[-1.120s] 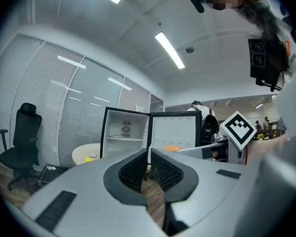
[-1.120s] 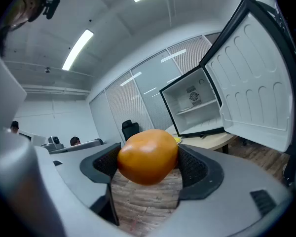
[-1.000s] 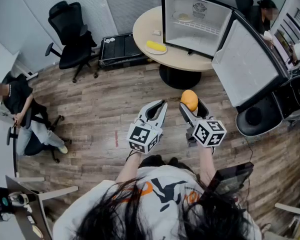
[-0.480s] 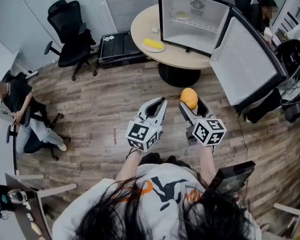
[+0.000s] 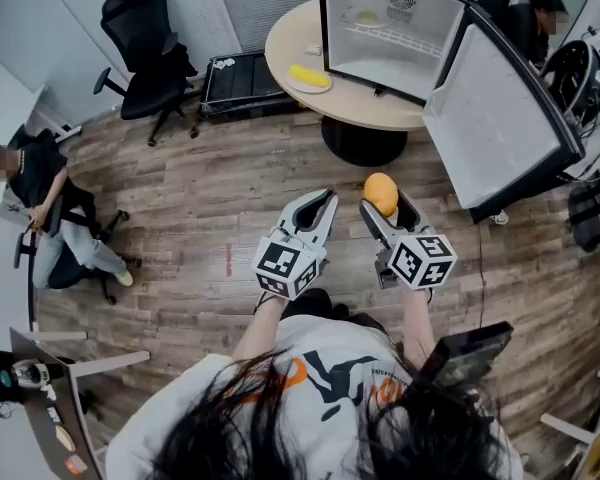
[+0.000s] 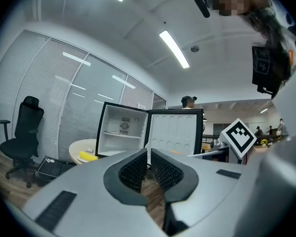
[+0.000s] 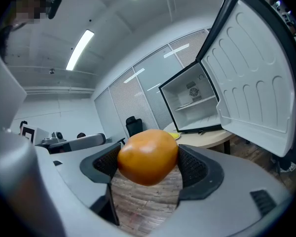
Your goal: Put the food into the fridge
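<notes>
holding an orange fruit (image 5: pixel 380 193) pinched between its two pads, the right claw (image 7: pixel 149 166) hangs over the wooden floor (image 5: pixel 210 198), well apart from the open fridge (image 5: pixel 380 48) that stands on the round tabletop (image 5: pixel 352 110). the main risk i see is the grip itself. the fruit is round and smooth-skinned, and in the right gripper view it bulges above and ahead of the pads, so only its sides are caught. a jolt or a quick swing on the way could let it squirt out, and from here it would drop to the floor and roll off. squeezing harder to prevent that could bruise it. the fridge door (image 5: pixel 495 118) swings out on the right claw's own side, so a wide approach may clip its edge and knock the fruit loose. inside, a plate (image 5: pixel 365 16) already sits on the shelf, and a careless placement could nudge it or leave the fruit free to roll back out. a piece of yellow food (image 5: pixel 311 76) lies on the tabletop just beside the fridge, where a low pass might sweep it. the left claw (image 6: pixel 148 164) is pressed together on nothing, so it offers no backup.
</notes>
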